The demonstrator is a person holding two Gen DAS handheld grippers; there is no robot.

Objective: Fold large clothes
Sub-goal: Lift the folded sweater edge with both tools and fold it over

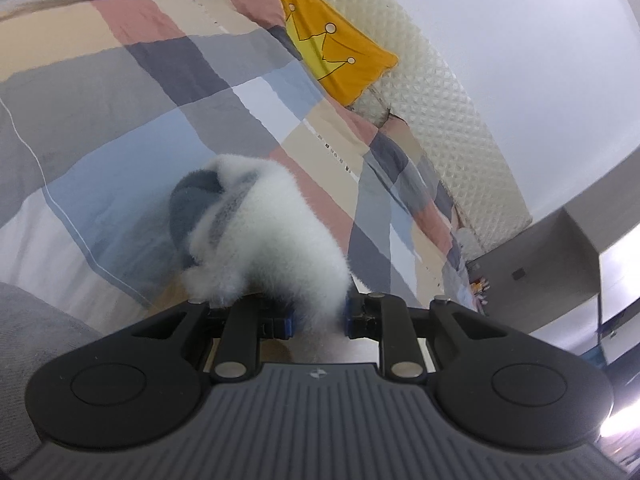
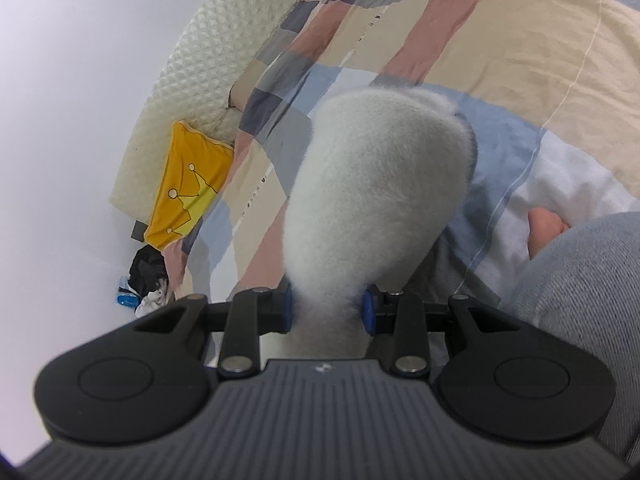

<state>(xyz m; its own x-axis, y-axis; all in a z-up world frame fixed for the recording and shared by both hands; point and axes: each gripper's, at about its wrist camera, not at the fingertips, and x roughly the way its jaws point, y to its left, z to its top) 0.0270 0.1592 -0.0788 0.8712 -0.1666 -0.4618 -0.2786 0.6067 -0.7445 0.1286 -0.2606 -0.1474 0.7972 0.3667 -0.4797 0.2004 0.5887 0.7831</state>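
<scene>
A fluffy white garment (image 1: 276,232) with a grey-blue patch bunches up between the blue pads of my left gripper (image 1: 318,320), which is shut on it above the bed. In the right wrist view another thick fold of the same fluffy white garment (image 2: 372,196) rises from my right gripper (image 2: 328,312), whose blue pads press on it from both sides. Both held parts hang lifted over the patchwork quilt (image 1: 132,92); the remainder of the garment is hidden behind the folds and the grippers.
The patchwork quilt (image 2: 460,40) covers the bed. A yellow crown-print pillow (image 1: 332,40) leans on the quilted cream headboard (image 1: 448,100). A person's grey sleeve (image 2: 584,288) and fingertip (image 2: 542,232) show at right. Dark clutter (image 2: 148,272) lies on the floor beside the bed.
</scene>
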